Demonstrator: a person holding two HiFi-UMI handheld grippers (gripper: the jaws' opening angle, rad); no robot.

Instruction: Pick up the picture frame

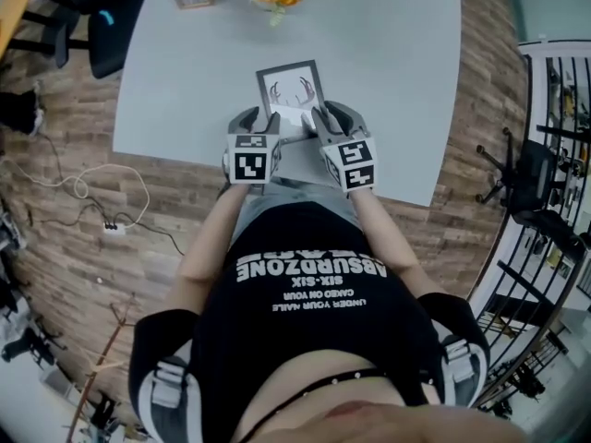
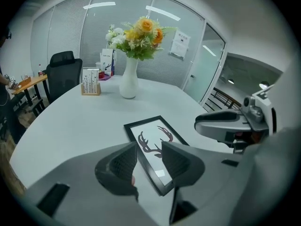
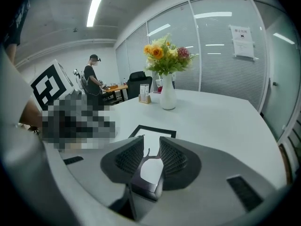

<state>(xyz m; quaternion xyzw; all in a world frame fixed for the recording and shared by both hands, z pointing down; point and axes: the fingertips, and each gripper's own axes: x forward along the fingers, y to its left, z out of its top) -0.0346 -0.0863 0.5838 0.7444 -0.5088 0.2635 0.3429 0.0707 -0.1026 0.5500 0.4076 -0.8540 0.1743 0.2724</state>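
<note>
The head view shows the picture frame (image 1: 291,93) lying flat on the pale grey surface (image 1: 185,90), near the edge closest to the person. The left gripper (image 1: 261,123) and right gripper (image 1: 331,118) are at its near end, which they hide.

The left gripper view gives the frame's look: a narrow black border round a white sheet with dark antlers drawn on it. Here the left gripper's jaws stand apart, not pressing, with the frame's near-left edge (image 2: 160,135) between them. The right gripper (image 2: 230,124) is beside it.

In the right gripper view that gripper's jaws are also spread, and the frame's near corner (image 3: 155,134) lies between them, ungripped.

Only the gripper views show the white vase (image 2: 128,79) of flowers (image 2: 138,34) upright beyond the frame, a wooden holder (image 2: 90,83), and a person (image 3: 91,81) standing far back.
</note>
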